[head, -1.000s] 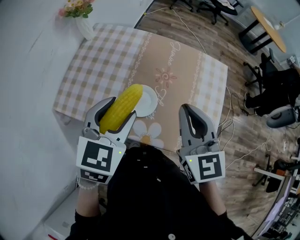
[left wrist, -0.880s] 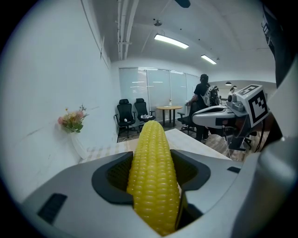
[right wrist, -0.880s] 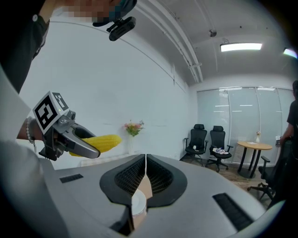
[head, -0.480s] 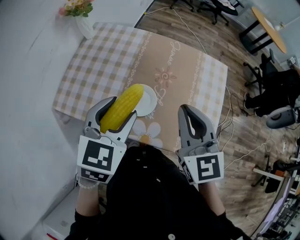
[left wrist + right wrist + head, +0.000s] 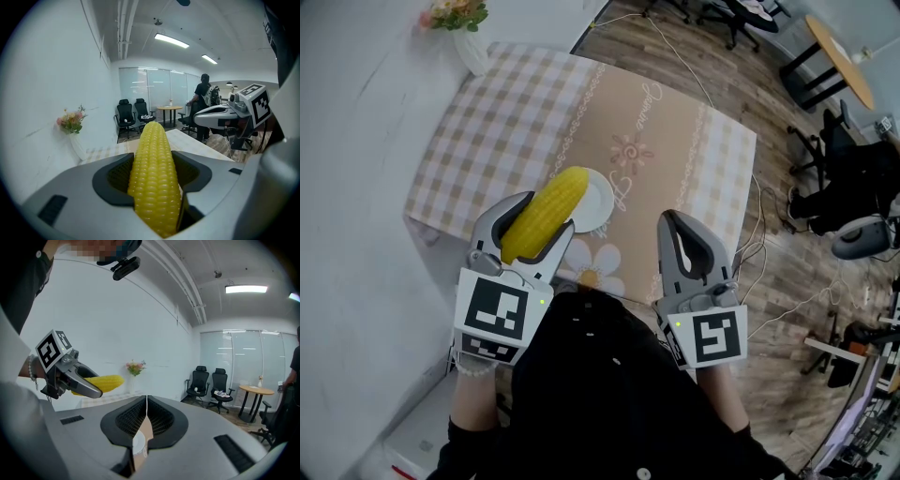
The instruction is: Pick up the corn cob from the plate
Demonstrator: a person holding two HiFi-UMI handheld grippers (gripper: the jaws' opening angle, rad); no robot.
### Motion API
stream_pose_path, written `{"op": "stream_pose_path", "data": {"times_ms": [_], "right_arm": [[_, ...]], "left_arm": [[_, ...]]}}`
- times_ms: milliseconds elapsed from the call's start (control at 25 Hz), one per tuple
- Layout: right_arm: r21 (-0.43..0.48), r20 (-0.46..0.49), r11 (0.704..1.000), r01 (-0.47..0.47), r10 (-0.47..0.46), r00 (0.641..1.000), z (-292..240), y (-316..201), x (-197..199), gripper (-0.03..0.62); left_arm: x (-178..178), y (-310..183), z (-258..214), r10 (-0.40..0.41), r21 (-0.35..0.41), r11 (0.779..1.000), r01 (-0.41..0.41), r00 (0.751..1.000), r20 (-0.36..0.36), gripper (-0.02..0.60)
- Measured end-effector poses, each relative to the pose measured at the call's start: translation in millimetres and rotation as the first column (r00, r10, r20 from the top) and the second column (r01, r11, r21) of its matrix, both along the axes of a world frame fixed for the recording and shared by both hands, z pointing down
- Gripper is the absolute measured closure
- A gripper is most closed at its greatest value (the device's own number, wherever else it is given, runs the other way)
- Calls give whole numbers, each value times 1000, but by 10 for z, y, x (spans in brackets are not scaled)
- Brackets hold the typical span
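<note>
– Little has changed from the head view: the left gripper (image 5: pixel 546 214) holds the corn cob (image 5: pixel 558 195) raised above the plate (image 5: pixel 598 204) and table (image 5: pixel 516 122), as a second ago.
– And its own view?
– Its fingers (image 5: pixel 112 178) clamp the cob's thick end.
– The other view?
– The right gripper (image 5: pixel 146 401) is closed on nothing.
– So the pick-up looks done.

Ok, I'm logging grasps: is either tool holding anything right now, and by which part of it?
The left tool holds the corn cob by its thicker rear half, with the tip sticking out ahead. The right tool is shut on nothing.
</note>
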State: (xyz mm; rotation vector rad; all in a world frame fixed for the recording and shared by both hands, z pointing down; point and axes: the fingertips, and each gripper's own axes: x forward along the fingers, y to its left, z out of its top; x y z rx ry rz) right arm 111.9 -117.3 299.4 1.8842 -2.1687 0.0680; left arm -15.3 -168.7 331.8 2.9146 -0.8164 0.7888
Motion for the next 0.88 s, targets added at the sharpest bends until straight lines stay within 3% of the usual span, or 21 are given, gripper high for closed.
{"op": "stream_pose_path", "data": {"times_ms": [880], "right_arm": [[-12,1,1000,1,-1,1000,32,-34,1,549]], "left_arm": [[40,-43,53,14,-21,1000,-14,1000,0,322]]}}
